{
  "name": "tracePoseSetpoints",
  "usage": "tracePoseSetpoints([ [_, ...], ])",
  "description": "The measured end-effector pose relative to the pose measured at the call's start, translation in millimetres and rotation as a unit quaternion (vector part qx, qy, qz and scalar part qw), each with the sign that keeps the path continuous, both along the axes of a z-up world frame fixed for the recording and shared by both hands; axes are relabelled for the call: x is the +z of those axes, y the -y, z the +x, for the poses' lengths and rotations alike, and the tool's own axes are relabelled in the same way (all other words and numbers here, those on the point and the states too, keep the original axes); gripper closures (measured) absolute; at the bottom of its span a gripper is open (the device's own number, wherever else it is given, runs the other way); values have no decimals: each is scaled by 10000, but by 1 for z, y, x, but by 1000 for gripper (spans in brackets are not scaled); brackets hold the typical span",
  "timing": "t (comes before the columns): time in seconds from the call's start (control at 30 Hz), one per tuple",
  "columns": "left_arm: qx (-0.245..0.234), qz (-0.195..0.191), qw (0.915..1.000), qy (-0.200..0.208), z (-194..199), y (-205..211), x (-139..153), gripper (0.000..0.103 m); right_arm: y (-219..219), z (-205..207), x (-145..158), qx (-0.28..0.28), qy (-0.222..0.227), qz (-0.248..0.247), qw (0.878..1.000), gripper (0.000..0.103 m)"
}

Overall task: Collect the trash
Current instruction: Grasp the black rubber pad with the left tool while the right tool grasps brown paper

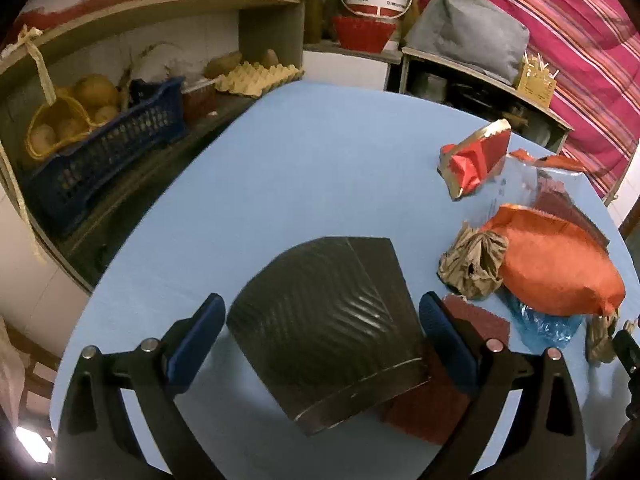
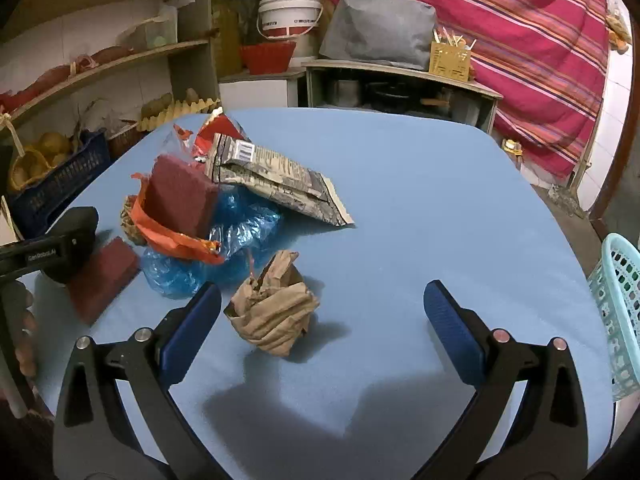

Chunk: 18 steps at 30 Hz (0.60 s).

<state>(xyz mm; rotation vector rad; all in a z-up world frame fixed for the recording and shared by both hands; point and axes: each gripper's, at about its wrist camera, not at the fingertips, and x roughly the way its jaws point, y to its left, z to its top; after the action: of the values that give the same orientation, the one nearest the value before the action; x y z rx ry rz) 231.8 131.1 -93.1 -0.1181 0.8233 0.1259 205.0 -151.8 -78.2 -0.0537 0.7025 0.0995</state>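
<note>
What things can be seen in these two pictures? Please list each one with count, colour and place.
table: one, blue, under everything
dark card: one, dark grey ribbed sheet, between left fingers
brown paper ball: one, tan, between right fingers
blue plastic bag: one, under trash pile
printed packet: one, grey, on the pile
red wrapper: one, red and gold, far table side
maroon pads: two, pile and table
basket: one, turquoise, right table edge
left gripper: open
right gripper: open

Cluttered wooden shelves (image 1: 132, 16) along a tiled wall, striped pink curtain (image 2: 520, 40) (dim indoor light)
</note>
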Motion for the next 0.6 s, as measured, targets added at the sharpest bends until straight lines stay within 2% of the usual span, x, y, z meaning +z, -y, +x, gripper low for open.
tracePoseSetpoints([
  [0.23,-165,-36,9998,-127,8,3,-4,10,-2,8,-8,42,-151,20,9999,5],
  [0.3,-256,-20,9995,-168,9,5,-5,22,-4,9,-8,136,-177,12,9998,12],
  [0.33,-284,-31,9994,-182,9,5,-5,24,-5,10,-9,183,-201,32,9996,20],
  [0.37,-310,-46,9993,-184,9,4,-5,24,-5,11,-10,248,-245,106,9993,28],
  [0.47,-402,-47,9990,-197,7,7,-4,24,-5,13,-11,396,-389,268,9981,42],
  [0.57,-420,-10,9990,-179,5,8,-2,24,-4,11,-9,493,-380,287,9976,55],
  [0.6,-423,-45,9990,-165,5,7,0,24,-4,9,-8,497,-354,302,9977,55],
])
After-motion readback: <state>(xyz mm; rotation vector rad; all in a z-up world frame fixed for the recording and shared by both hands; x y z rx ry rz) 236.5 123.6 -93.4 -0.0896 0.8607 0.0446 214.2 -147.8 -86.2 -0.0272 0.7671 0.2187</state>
